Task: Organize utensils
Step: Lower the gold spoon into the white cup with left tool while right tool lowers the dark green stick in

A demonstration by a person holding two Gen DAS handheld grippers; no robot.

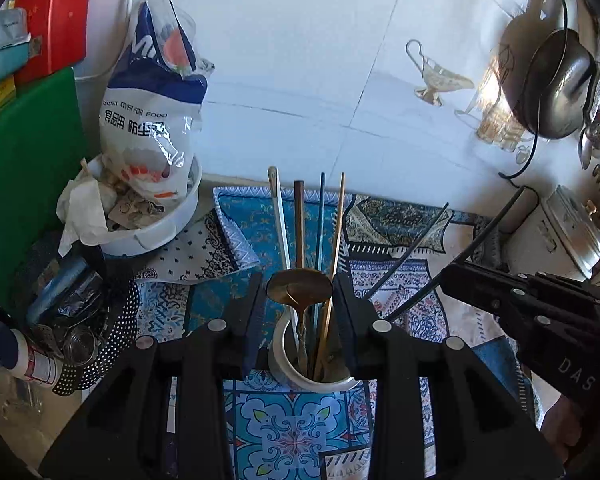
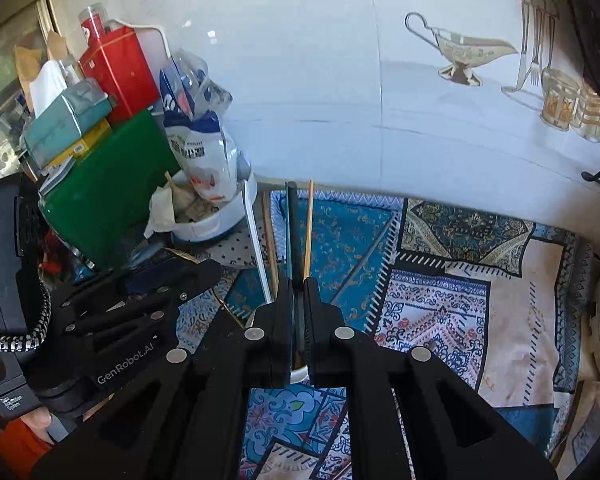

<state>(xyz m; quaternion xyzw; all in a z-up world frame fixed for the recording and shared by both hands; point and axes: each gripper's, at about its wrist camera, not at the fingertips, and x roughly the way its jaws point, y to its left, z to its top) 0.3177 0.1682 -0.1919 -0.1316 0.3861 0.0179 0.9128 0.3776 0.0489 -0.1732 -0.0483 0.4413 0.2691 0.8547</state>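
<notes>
Task well advanced: the white ceramic cup (image 1: 300, 376), standing on the patterned cloth (image 1: 404, 280), already holds a brass-toned spoon (image 1: 300, 286), a pale chopstick (image 1: 334, 248) and other slim handles. Right gripper (image 2: 299, 284), jaws closed on a matte black chopstick (image 2: 292, 232), has yet to add it. Left gripper (image 1: 300, 292), jaws apart, flanks the spoon's glossy bowl.

The plastic bag (image 1: 150, 120) reads "DUST COVER FOR FOOD"; right gripper (image 1: 444, 280) "DAS"; left gripper (image 2: 216, 268) "GenRobot.AI".
</notes>
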